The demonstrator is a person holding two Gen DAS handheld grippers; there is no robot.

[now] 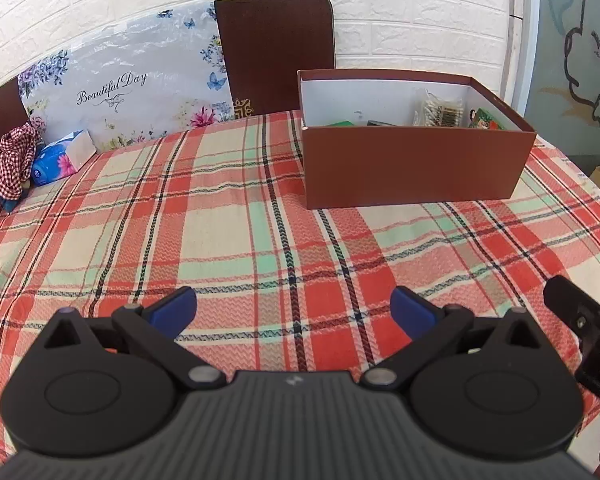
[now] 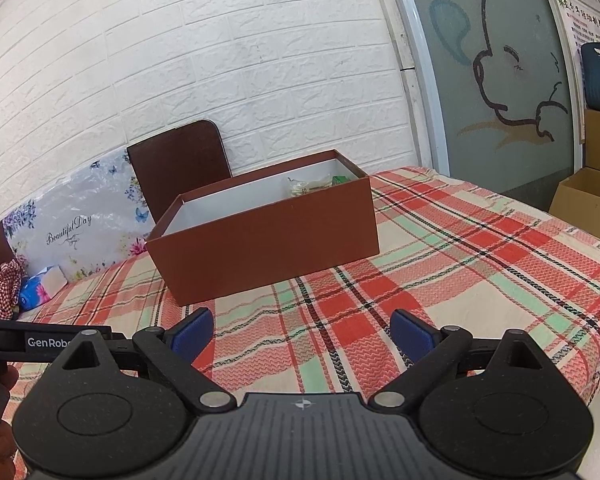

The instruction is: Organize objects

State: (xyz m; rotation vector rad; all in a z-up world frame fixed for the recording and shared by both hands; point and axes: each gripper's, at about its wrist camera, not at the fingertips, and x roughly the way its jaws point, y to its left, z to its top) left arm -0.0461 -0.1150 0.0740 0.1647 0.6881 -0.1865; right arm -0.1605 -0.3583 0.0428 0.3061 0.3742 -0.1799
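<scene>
Plaid cloth in red, cream and mint covers the tabletop [image 1: 228, 216] we are working over. We hold two hand-held grippers low above its near edge. Our left hand-held gripper [image 1: 293, 307] has its blue-padded fingers [image 1: 174, 308] spread wide with nothing between them. Our right hand-held gripper [image 2: 302, 330] is likewise spread and carries nothing.

Ahead and to the right of the left hand-held gripper, well apart from it, sits an open rectangular reddish-brown cardboard box with a white lining [image 1: 416, 164]. From the right hand-held gripper it lies ahead and slightly left. Inside the box, toward its right end, we can make out a clear packet of cotton swabs [image 1: 440, 110], a green printed packet [image 1: 485, 119] and a flat green item [image 1: 342, 123]; most of the box floor is hidden behind its front wall.

We see no loose item on the cloth between the hand-held grippers and the box. Far ahead and left, by the wall, lie a blue tissue pack [image 1: 62, 157] and a red checked cloth bundle [image 1: 12, 168]. We judge the sorting largely done; those two may be all that remains, if they count.
</scene>
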